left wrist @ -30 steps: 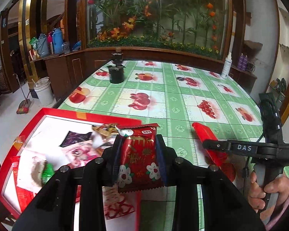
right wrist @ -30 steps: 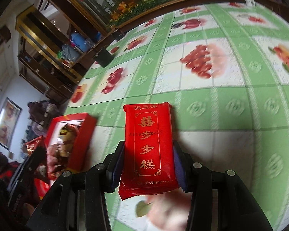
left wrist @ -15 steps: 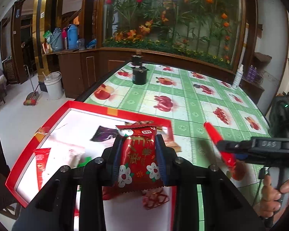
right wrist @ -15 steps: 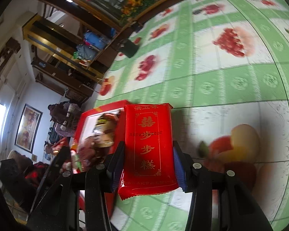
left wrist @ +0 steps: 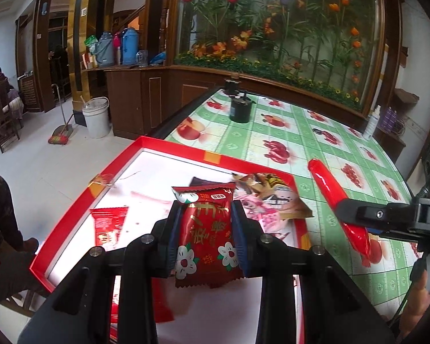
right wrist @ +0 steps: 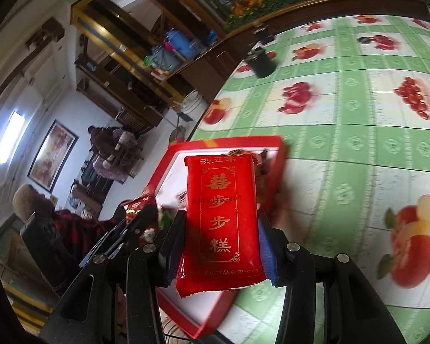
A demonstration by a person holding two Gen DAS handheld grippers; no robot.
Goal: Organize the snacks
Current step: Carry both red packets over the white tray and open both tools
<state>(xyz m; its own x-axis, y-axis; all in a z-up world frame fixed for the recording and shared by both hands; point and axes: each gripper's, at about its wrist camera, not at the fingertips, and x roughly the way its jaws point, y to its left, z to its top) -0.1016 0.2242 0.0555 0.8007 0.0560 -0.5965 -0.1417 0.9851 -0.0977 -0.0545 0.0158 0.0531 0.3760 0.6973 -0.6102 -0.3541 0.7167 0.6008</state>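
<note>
My left gripper is shut on a red snack packet with white flowers and holds it above the red-rimmed white tray. The tray holds several loose packets, among them a red one at the left and a gold and pink pile at the right. My right gripper is shut on a flat red packet with gold characters and holds it over the tray's right rim. That packet shows edge-on in the left wrist view.
The tray lies at the near left corner of a table with a green checked fruit cloth. A black canister stands at the far edge and a white bottle at the far right. The floor drops off left of the tray.
Both grippers have moved left, each still holding its packet. The left one is now over the middle of the tray; the right one has come from the bare cloth to the tray's rim.
</note>
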